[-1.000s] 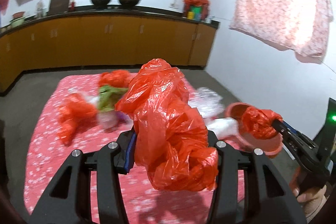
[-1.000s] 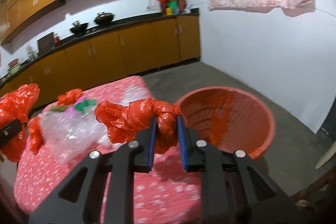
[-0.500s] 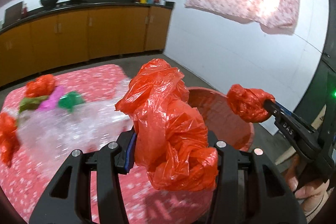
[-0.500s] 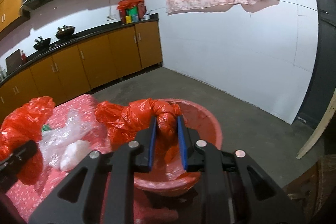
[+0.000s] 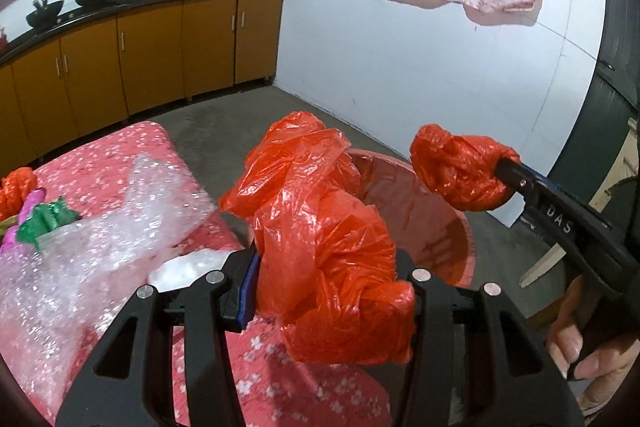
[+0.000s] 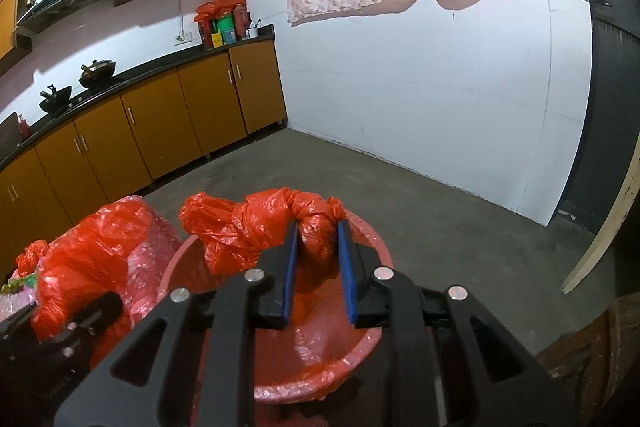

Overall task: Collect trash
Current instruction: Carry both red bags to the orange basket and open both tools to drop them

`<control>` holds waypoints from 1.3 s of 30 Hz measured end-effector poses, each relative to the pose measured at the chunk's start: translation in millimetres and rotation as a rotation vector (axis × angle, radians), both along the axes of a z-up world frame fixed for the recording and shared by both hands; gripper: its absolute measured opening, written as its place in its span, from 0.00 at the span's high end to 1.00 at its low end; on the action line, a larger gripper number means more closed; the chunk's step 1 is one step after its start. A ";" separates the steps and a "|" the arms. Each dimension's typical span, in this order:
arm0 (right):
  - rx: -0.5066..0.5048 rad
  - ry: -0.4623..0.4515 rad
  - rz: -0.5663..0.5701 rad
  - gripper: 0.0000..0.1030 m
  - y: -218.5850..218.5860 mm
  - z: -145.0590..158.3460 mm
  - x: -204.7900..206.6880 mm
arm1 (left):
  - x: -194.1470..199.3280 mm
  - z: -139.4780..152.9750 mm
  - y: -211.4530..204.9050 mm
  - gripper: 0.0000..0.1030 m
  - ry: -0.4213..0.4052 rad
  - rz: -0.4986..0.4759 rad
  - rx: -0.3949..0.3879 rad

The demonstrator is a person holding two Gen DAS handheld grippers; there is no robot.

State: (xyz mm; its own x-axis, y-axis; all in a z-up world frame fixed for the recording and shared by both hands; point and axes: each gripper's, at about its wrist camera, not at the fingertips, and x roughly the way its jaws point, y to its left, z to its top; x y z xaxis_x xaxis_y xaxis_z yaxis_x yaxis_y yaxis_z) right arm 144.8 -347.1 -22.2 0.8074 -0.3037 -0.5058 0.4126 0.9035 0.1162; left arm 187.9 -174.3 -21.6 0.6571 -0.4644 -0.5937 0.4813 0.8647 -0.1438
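My left gripper is shut on a large crumpled red plastic bag, held over the table's right end beside the red basin. The right gripper is shut on a smaller knotted red plastic bag, held above the basin. In the left wrist view that gripper comes in from the right with the small bag over the basin's far rim. The large bag also shows at the left of the right wrist view.
A table with a pink flowered cloth carries clear bubble wrap, green and pink wrappers and another red bag. Yellow kitchen cabinets line the back wall. A wooden plank leans at the right. A hand grips the right tool.
Both grippers have swung to the right with their red bags, from over the table to the red basin. The table's trash has slid to the left of both views.
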 end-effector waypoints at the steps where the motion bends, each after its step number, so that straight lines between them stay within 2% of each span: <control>1: 0.000 0.001 0.000 0.80 -1.1 -0.9 2.3 | 1.3 -1.7 -2.6 0.53 0.003 -0.005 0.002; 16: 0.036 0.007 -0.009 0.80 -20.4 -13.0 25.3 | 23.3 -17.8 -37.4 0.53 0.023 -0.068 0.042; 21: 0.084 -0.003 0.006 0.76 -29.3 -14.4 28.0 | 31.5 -23.7 -41.9 0.47 0.047 -0.072 0.040; 25: 0.100 -0.005 0.006 0.69 -33.5 -15.7 26.3 | 34.7 -28.6 -40.6 0.44 0.079 -0.070 0.036; 32: 0.067 0.010 -0.004 0.62 -27.5 -15.9 19.5 | 33.2 -27.0 -35.1 0.32 0.089 -0.073 0.012; 36: 0.055 0.012 -0.008 0.61 -25.8 -14.3 12.8 | 30.9 -24.8 -32.3 0.32 0.093 -0.067 0.006; 39: 0.037 0.010 -0.004 0.56 -22.3 -11.9 9.8 | 24.3 -17.0 -20.1 0.32 0.076 -0.038 -0.006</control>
State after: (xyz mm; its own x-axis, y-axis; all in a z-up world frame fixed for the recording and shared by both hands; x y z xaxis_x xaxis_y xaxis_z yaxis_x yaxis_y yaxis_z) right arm 154.6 -369.4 -34.1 0.8012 -0.2876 -0.5247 0.4174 0.8969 0.1458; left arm 212.2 -194.4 -38.6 0.5924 -0.4921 -0.6379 0.5012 0.8450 -0.1864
